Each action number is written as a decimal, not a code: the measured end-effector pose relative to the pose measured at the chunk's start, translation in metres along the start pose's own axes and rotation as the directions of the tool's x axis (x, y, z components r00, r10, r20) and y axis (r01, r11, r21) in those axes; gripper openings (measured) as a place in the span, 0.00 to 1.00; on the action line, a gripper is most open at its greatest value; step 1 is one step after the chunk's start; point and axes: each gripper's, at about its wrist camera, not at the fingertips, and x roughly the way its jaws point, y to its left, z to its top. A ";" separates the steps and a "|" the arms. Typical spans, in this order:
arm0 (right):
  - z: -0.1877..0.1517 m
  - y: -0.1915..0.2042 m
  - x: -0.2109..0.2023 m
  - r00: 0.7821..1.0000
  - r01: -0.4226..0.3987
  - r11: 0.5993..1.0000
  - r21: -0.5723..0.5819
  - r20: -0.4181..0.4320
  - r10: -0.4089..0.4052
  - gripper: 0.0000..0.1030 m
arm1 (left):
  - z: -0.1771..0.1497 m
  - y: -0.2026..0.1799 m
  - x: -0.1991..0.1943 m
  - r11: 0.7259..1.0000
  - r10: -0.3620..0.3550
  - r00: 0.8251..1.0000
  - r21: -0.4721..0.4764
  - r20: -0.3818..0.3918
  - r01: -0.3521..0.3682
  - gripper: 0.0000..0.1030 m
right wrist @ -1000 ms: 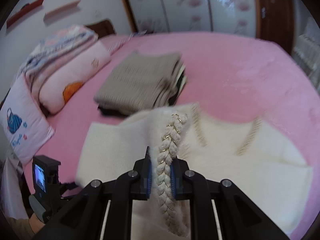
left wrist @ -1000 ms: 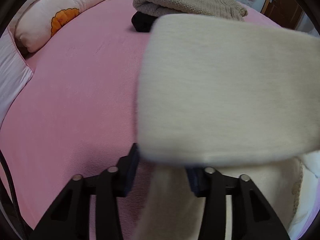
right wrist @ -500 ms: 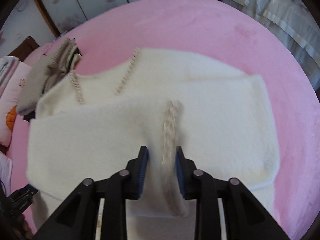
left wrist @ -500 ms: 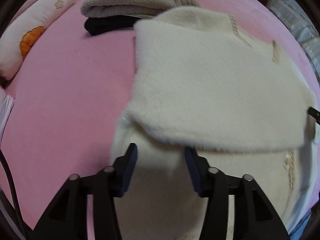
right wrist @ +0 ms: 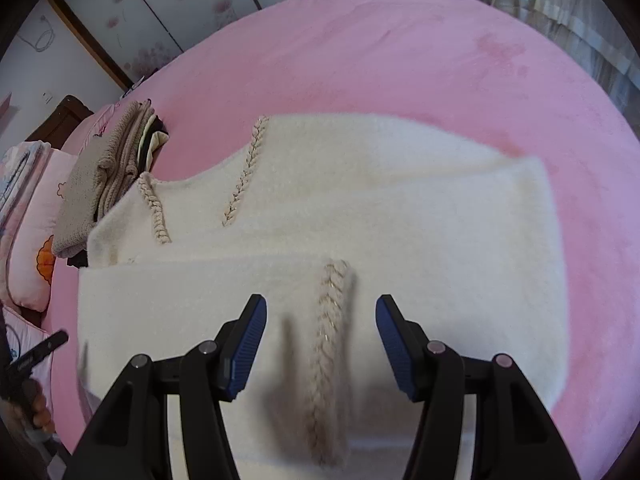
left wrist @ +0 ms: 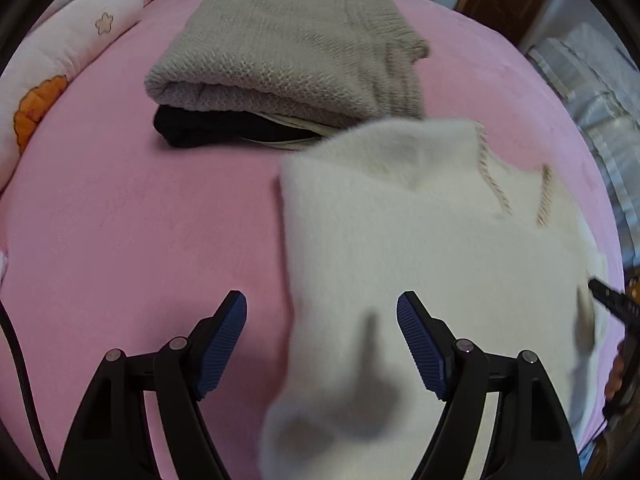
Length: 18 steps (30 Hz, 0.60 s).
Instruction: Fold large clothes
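The fluffy cream knit sweater w/ braided beige trim lies on the pink plush bed, and one fold looks done: a flap w/ a braid down its middle is laid across the sweater's near part, its edge running side to side just ahead of your right gripper. Neckline braids show at the sweater's far-left corner. I'd call this roughly mid-way; the piece is still a wide slab, so prob. another fold or two is left, then likely a move to the stack.

That stack, a folded taupe chunky-knit sweater on top of a black folded garment, sits just beyond the cream sweater's far-left corner, nearly touching it in the left wrist view.

Your right gripper hangs low over the folded flap, pointing along the braid, jaws wide apart and holding nothing; the braid runs between them, no pinch.

Your left gripper hovers over the sweater's left edge, also low and angled fwd toward the stack, jaws wide, empty. The fabric under it is blurred, so I can't tell if it's fully settled.

A pink-and-white pillow w/ orange flower print lies left of the stack, well away from the sweater.
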 end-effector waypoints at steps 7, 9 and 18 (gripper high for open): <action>-0.002 0.012 0.020 1.000 -0.013 0.997 -0.075 -0.026 0.011 0.49 | 0.022 -0.001 0.052 0.999 -0.035 0.997 -0.037 -0.066 0.033 0.43; -0.003 0.018 0.022 0.999 0.008 0.993 -0.115 -0.030 -0.011 0.28 | 0.022 -0.007 0.051 0.999 -0.027 0.999 -0.022 -0.046 0.026 0.18; 0.028 0.061 0.008 0.989 0.040 0.981 -0.188 0.150 -0.012 0.15 | 0.020 0.006 0.033 0.993 0.017 0.995 -0.117 0.103 -0.005 0.10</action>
